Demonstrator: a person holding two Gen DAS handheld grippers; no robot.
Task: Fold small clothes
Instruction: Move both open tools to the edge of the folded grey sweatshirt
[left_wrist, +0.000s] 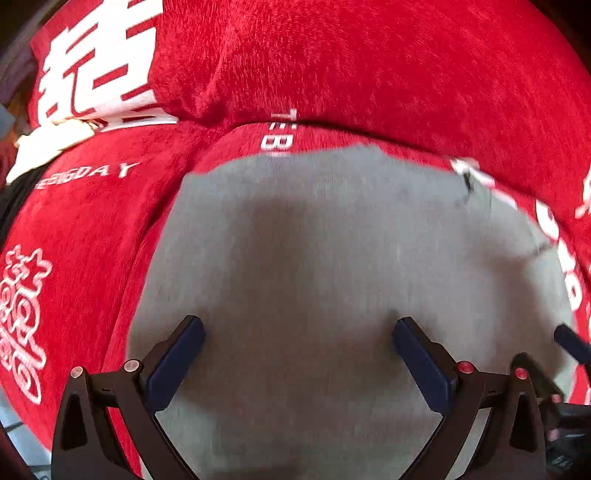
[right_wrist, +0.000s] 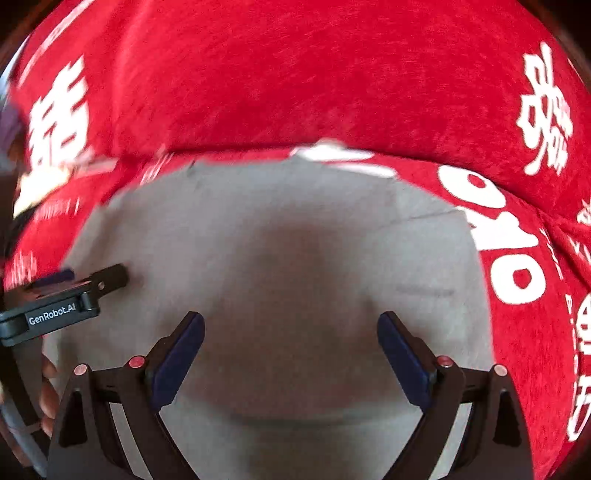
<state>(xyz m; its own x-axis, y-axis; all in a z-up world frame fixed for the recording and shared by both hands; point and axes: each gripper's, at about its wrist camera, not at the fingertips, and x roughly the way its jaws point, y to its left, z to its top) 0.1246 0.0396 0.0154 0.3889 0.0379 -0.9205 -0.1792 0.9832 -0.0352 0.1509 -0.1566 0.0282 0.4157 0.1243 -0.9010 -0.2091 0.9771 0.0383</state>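
Far left in the left wrist view, white printed characters (left_wrist: 22, 325) run across the red cover (left_wrist: 85, 229), and a pale cloth (left_wrist: 48, 147) lies bunched at the upper left by a big white character block (left_wrist: 99, 62). Moving in, the grey garment (left_wrist: 314, 251) lies flat on that red cover, filling the middle of the frame. The left gripper (left_wrist: 299, 332) hangs right over it, its 2 blue-padded fingers (left_wrist: 177, 362) spread wide with only grey fabric between them, gripping nothing. At the far right edge, a dark fingertip of the other tool (left_wrist: 570, 341) pokes in over the garment's right side.

Over to the right wrist view: at the left the left gripper (right_wrist: 70, 291) shows from the side, its black body labelled GenRobot.AI, sitting low over the garment's left edge; whether it touches the cloth, I cannot tell. Centre frame, the grey garment (right_wrist: 295, 258) again, blurred, with a faint seam line at its right. The right gripper (right_wrist: 291, 328) hovers above it, fingers (right_wrist: 402, 354) wide apart, holding nothing. Further right, bold white lettering (right_wrist: 495, 236) curves along the red cover (right_wrist: 295, 74) just beside the garment's right edge.
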